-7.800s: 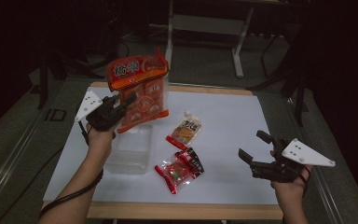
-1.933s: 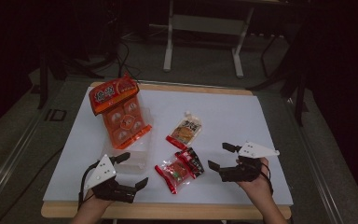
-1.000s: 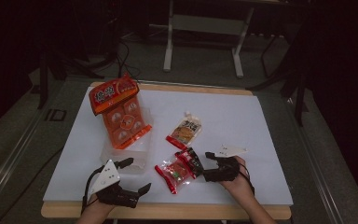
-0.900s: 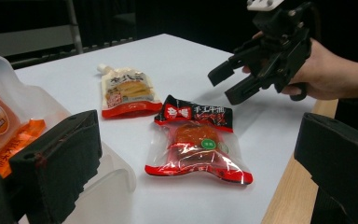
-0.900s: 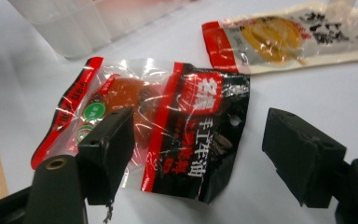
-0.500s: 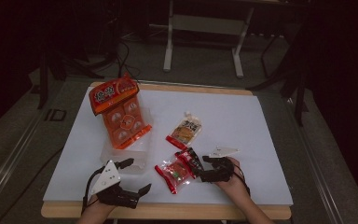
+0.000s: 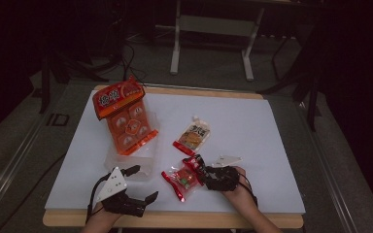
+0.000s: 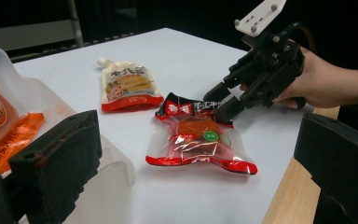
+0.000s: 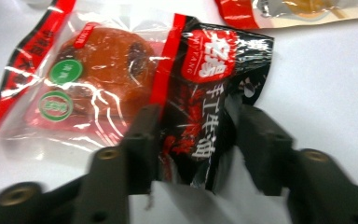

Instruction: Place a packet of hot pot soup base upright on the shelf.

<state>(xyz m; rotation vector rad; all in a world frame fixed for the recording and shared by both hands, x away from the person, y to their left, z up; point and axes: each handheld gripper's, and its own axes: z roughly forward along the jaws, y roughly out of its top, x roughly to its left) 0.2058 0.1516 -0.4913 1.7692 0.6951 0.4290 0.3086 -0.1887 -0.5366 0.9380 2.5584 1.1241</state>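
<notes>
White table [image 7: 272,126] in a dark room, person's hands coming in from the near edge.

Right gripper [image 7: 205,174] sits low at near centre, held by the right hand [image 7: 238,187]. Its jaws straddle the black snack packet [image 9: 212,100], one jaw on each side of the packet's near end. In the right gripper view the left jaw touches the packet edge and the right jaw stands slightly off it, so the jaws are parted around the packet, not clamped. In the left gripper view the same gripper [image 8: 223,100] has its tips down at the black packet [image 8: 191,108].

Black packet [image 7: 197,164] lies on the table just left of the right gripper, overlapping the right edge of the clear red-trimmed packet [image 7: 178,178] with a brownish snack inside and green round stickers [image 9: 63,88].

Left gripper [image 7: 141,187] is at the near left edge of the table, jaws wide apart and empty, pointing right toward the packets. Well apart from them.

Just far of the left gripper is a clear plastic container [image 7: 143,162], with an orange multi-pack snack bag [image 7: 126,119] leaning out of it toward the far left.

A cream-and-red spouted pouch [image 7: 193,137] lies flat near table centre, far of the two packets, not touching them.
</notes>
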